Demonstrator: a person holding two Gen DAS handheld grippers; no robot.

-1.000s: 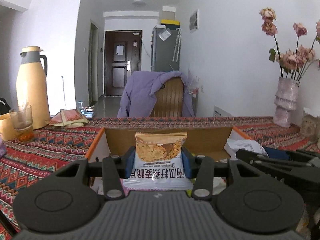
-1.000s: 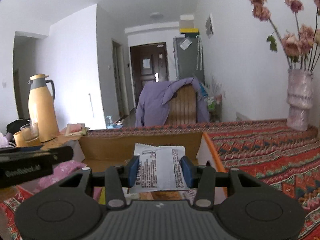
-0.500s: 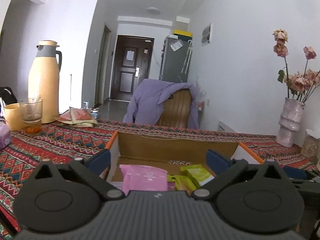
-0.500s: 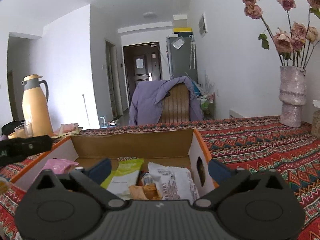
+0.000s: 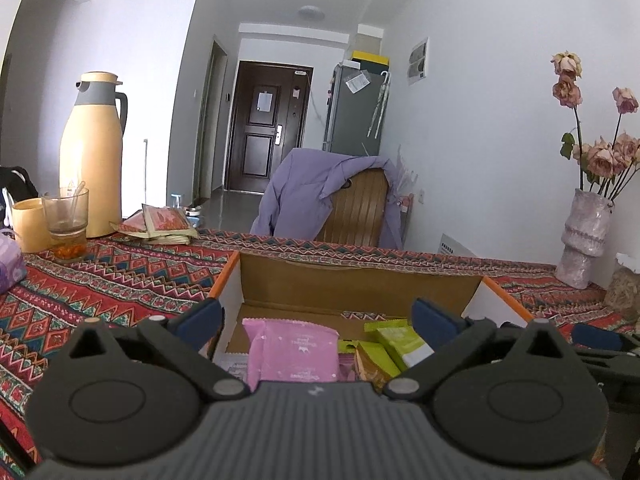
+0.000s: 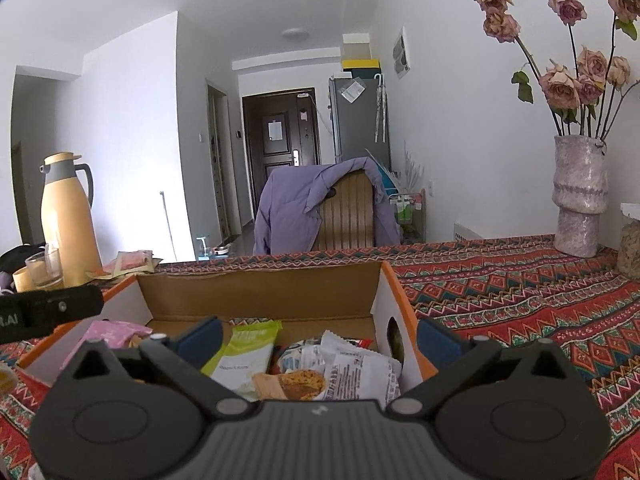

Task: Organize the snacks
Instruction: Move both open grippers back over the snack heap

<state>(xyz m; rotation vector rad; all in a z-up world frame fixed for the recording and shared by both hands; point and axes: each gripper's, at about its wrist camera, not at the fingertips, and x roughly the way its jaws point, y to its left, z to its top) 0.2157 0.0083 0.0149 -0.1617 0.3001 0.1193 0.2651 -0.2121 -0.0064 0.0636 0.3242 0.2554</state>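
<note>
An open cardboard box with orange rims (image 5: 360,280) (image 6: 260,292) stands on the patterned tablecloth. It holds several snack packets: a pink one (image 5: 294,354) (image 6: 110,330), green ones (image 5: 400,342) (image 6: 244,354), and a white printed packet with a biscuit picture (image 6: 340,374). My left gripper (image 5: 318,322) is open and empty above the box's near left part. My right gripper (image 6: 320,338) is open and empty above the box's near right part. The left gripper's body shows at the left of the right wrist view (image 6: 48,312).
A yellow thermos (image 5: 92,156), a glass (image 5: 66,220) and a cup (image 5: 28,224) stand at the far left beside flat packets (image 5: 160,224). A vase of dried roses (image 6: 578,204) and a jar (image 6: 630,246) stand at the right. A chair with a purple jacket (image 5: 332,200) is behind the table.
Both grippers opened and let go of their snack packets, which now lie in the box. Both have pulled back and risen a little.
</note>
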